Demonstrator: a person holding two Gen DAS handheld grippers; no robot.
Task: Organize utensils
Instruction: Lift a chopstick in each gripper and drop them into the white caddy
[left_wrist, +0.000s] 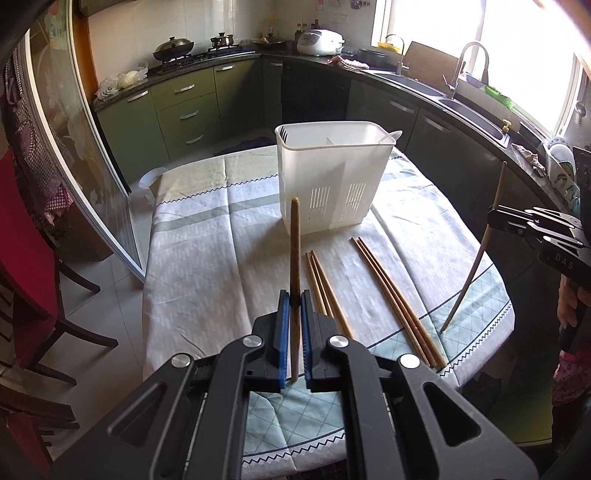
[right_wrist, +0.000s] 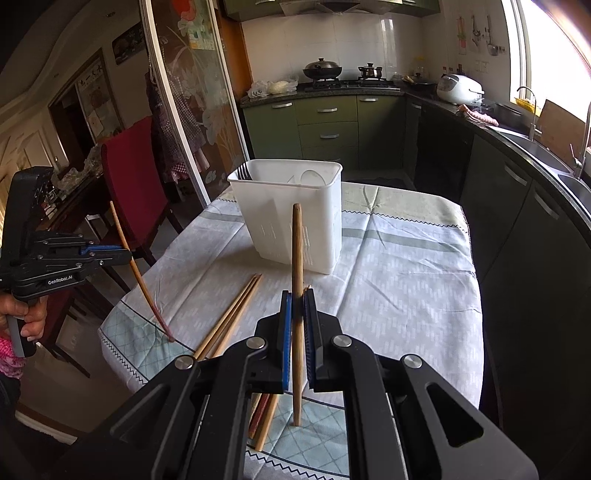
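Hard to tell how far the held chopsticks reach below the pads. Left gripper (left_wrist: 294, 297) clamped on one wooden chopstick (left_wrist: 295, 258); right gripper (right_wrist: 297, 295) clamped on another chopstick (right_wrist: 297, 258). Just before the white slotted plastic caddy (left_wrist: 332, 177), two chopstick pairs (left_wrist: 391, 291) flat on the patterned tablecloth (left_wrist: 207, 258). Behind the caddy, green kitchen cabinets (left_wrist: 184, 114).

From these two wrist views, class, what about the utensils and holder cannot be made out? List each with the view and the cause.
- Contents of the white utensil holder: both views, its walls hide all but fork tines and a spoon bowl.
- Near ends of the chopsticks on the table: right wrist view, hidden under the right tool.
- Right tool's pads: left wrist view, seen side-on at the frame edge.
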